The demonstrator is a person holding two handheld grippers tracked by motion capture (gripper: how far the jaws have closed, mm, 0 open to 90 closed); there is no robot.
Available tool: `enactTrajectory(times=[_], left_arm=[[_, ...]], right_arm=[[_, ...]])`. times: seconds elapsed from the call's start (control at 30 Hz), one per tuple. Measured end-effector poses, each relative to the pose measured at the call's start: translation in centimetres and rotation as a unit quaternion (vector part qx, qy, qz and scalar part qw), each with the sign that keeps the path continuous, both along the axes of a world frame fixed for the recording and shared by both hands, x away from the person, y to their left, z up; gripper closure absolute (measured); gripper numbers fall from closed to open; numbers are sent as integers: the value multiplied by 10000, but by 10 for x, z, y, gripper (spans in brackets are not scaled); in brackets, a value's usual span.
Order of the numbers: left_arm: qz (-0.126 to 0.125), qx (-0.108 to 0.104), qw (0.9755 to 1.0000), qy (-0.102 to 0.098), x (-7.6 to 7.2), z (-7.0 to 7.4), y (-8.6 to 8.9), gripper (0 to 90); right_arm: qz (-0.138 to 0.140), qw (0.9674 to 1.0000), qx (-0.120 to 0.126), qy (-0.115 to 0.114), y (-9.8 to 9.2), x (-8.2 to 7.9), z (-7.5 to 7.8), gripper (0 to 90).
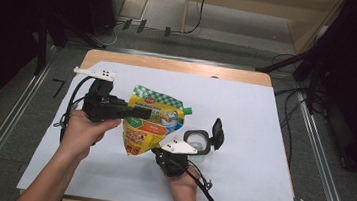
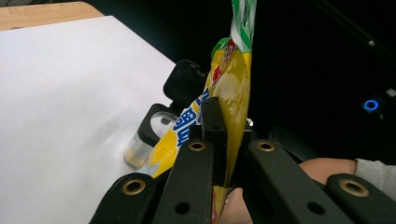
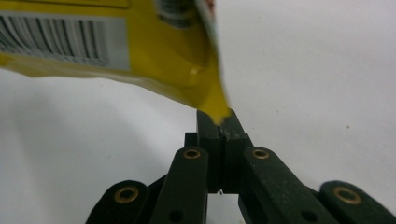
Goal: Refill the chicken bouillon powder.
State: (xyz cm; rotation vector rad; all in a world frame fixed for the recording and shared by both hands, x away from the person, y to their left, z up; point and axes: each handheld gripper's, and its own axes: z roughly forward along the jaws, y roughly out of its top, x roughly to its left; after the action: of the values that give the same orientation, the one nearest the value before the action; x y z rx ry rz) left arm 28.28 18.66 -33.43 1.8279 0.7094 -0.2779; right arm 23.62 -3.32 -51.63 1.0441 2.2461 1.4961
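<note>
I'm holding the yellow pouch (image 1: 151,123) above the table (image 1: 263,139): left claw (image 1: 132,111) clamping its side, right claw (image 3: 223,122) pinching its bottom corner, spout pointing toward the open jar (image 1: 197,141).

high view: above the person's side, facing forward and down on the counter (image 1: 271,155).
gripper views: close along each gripper's fingers.
shared: yellow pouch (image 1: 152,120), in every view.

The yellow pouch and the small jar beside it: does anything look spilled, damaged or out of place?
No spill shows. The yellow pouch hangs off the table, pinched by the left gripper and, at its bottom corner, the right gripper. The jar stands with its black lid flipped open.
</note>
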Motion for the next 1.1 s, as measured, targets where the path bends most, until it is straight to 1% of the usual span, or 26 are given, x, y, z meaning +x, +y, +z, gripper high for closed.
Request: enactTrajectory(times=[0.03,0.07,0.1,0.13,0.17,0.2,0.3,0.4,0.43,0.47,0.5,0.6,0.67,0.7,0.73,0.8,0.83,0.87,0.93,1.03,1.1], left_arm=[[0,0,10000,0,0,0,0,900],[-17,-12,10000,26,0,0,0,900],[-11,-19,10000,77,0,-1,-1,900],[-30,-21,9999,103,1,-2,-1,900],[-51,-47,9999,150,2,-4,-2,900],[-27,-110,9997,217,2,-6,-3,900],[33,-86,9997,238,4,-8,-2,900],[142,55,9997,169,4,-9,-5,900],[142,55,9997,169,4,-9,-5,900],[205,143,9996,111,3,-9,-7,900],[257,247,9994,48,2,-9,-9,900],[285,300,9991,-4,2,-10,-11,900],[311,324,9990,-43,2,-11,-12,900],[329,354,9988,-61,2,-11,-13,900],[336,437,9984,-87,3,-12,-15,900],[296,558,9979,-121,3,-15,-19,895],[249,687,9972,-173,3,-17,-23,878],[249,687,9972,-173,3,-17,-23,873],[212,805,9961,-276,2,-19,-27,860],[175,826,9960,-307,2,-20,-29,857],[161,891,9952,-378,1,-21,-30,852]], right_arm=[[0,10000,0,0,0,0,0,900],[-16,10000,39,-51,1,-1,1,900],[-76,9998,114,-158,0,-3,4,897],[-76,9998,114,-158,0,-3,4,897],[-90,9997,136,-170,0,-3,5,894],[-151,9995,154,-235,-1,-3,7,876],[-137,9996,98,-222,-2,-3,7,876],[-49,9999,-41,-128,-1,-3,6,867],[-49,9999,-41,-128,-1,-3,6,867],[-33,9999,-62,-151,-1,-3,6,858],[31,9998,-99,-149,0,-3,6,831],[53,9993,-272,-255,2,-5,7,817],[105,9992,-310,-237,2,-6,7,808],[105,9992,-310,-237,2,-6,7,808],[128,9992,-298,-246,2,-6,7,790],[210,9988,-322,-304,2,-8,9,778],[268,9986,-321,-330,3,-10,11,778],[268,9986,-321,-330,3,-10,11,778],[328,9989,-264,-213,1,-10,13,776],[355,9989,-245,-157,0,-11,13,774],[437,9986,-258,-149,0,-13,15,760]])
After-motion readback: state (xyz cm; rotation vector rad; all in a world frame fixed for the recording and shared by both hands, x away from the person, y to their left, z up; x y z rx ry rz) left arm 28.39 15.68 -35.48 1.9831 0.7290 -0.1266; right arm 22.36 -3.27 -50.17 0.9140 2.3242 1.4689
